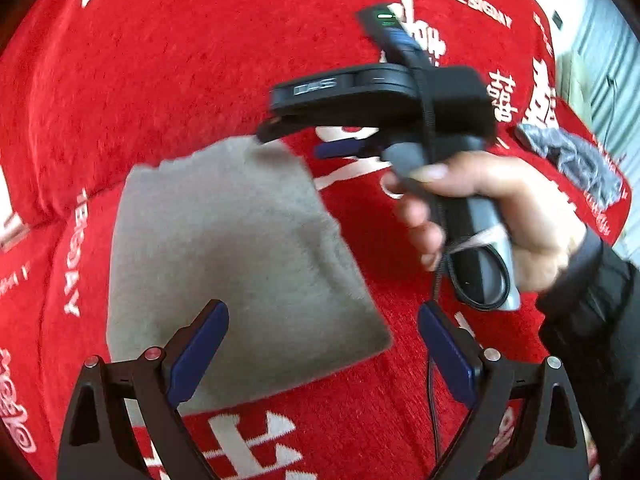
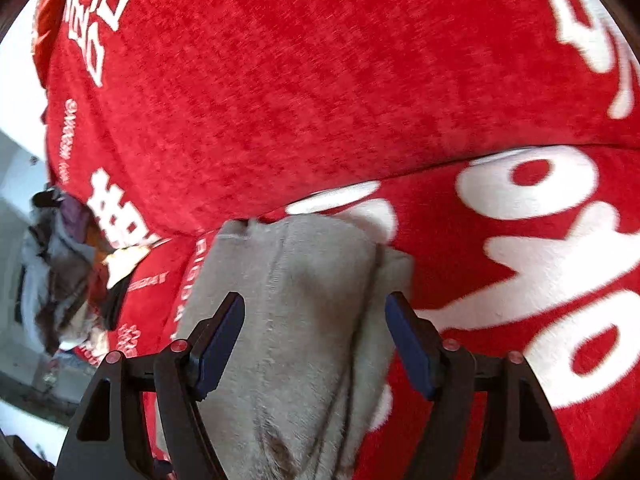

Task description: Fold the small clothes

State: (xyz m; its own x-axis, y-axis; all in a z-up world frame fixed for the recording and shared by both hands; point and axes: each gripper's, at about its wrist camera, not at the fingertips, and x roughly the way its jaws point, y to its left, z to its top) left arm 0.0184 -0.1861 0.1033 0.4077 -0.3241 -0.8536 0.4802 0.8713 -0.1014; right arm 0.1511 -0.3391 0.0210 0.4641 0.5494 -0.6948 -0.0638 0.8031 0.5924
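So the folded grey garment [image 1: 240,264] is lying flat on the red cover with white lettering [image 1: 168,80], looks like a sofa. The left gripper [image 1: 324,344] hovers over its near edge, fingers wide apart, nothing in them. The right gripper [image 2: 316,340] is over the same cloth, fingers apart too, not pinching it. There's a pile of other clothes [image 2: 68,272] far left.

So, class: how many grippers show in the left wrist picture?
2: the left gripper at the bottom edge, open over the grey cloth; the right gripper above, hand-held.
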